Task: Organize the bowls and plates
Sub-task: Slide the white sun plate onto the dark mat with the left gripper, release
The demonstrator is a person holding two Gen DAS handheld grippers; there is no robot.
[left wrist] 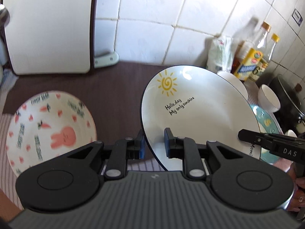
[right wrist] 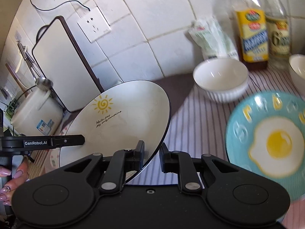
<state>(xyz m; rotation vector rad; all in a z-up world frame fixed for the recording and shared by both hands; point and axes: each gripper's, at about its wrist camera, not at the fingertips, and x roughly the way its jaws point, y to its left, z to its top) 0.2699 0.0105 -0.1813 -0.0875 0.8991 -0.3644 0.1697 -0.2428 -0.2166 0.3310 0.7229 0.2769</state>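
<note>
A white plate with a yellow sun and black lettering (left wrist: 200,105) (right wrist: 124,118) hangs tilted above the counter, held at two sides. My left gripper (left wrist: 154,143) is shut on its left rim, blue pads on both faces. On the opposite rim my right gripper (right wrist: 152,153) is shut as well; it enters the left wrist view from the right (left wrist: 243,134). The left gripper's tip (right wrist: 83,140) reaches in from the left of the right wrist view. A pink rabbit plate (left wrist: 51,129) lies to the left. A blue fried-egg plate (right wrist: 266,143) lies to the right.
Two stacked white bowls (right wrist: 221,78) and another bowl (left wrist: 268,97) stand on the striped cloth (right wrist: 190,126) near oil bottles (right wrist: 251,34) and a bag (right wrist: 213,36). A black pan (left wrist: 289,95) sits far right. A white cutting board (right wrist: 63,63) leans on the tiled wall beside a rice cooker (right wrist: 36,112).
</note>
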